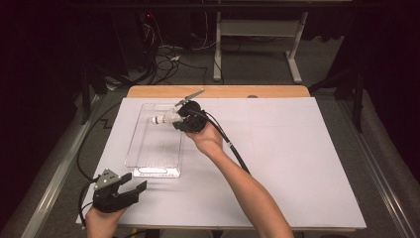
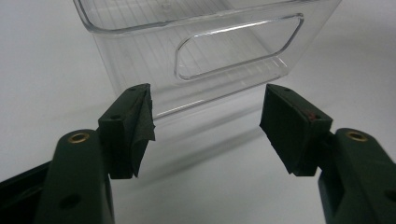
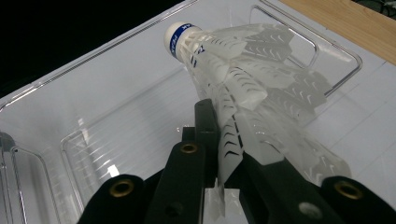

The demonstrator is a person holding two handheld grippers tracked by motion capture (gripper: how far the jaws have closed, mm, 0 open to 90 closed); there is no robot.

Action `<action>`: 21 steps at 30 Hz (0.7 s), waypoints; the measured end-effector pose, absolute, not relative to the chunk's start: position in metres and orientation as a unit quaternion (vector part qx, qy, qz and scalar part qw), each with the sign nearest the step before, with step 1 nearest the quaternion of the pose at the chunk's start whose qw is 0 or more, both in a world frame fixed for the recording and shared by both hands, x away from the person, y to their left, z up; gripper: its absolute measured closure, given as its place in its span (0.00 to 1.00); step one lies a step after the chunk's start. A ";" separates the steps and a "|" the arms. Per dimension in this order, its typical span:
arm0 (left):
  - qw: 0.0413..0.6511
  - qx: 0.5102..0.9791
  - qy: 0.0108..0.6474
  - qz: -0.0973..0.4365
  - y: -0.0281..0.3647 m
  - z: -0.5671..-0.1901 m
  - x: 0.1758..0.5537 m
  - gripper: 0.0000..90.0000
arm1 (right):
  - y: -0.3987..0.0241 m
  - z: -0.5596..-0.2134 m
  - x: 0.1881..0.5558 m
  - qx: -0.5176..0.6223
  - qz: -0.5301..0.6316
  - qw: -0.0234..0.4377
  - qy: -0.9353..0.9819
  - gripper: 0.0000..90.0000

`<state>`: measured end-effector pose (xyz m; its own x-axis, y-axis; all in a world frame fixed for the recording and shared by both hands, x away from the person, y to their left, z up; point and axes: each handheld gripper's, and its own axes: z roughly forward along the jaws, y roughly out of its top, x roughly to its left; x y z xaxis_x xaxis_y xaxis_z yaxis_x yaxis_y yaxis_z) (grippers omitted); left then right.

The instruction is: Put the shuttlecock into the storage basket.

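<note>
Right tongs [image 1: 179, 120] pinch the shuttlecock [image 1: 163, 118] by its feather skirt, cork toward nine o'clock, over the tray's [image 1: 132, 148] far end. Thin feathers could slip or crush. Left tongs [image 1: 132, 187] gape wide at seven o'clock on the desk [image 1: 297, 158].

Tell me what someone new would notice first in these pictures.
A white shuttlecock pinched by its feathers in the right gripper, held over the clear plastic bin on the white table. Nearer the person, the left gripper rests with its fingers apart, facing the bin's handle end.
</note>
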<state>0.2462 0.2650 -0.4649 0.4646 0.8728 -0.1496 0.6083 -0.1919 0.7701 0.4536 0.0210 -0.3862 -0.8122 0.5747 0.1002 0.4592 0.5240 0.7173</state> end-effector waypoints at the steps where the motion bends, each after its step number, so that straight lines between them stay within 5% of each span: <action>1: 0.403 0.755 0.491 0.164 0.265 -0.465 0.246 0.39 | 0.022 -0.386 0.454 0.297 0.386 0.075 0.870 0.99; 21: 0.403 0.756 0.490 0.162 0.266 -0.465 0.247 0.39 | 0.052 -0.392 0.458 0.288 0.377 0.069 0.878 0.99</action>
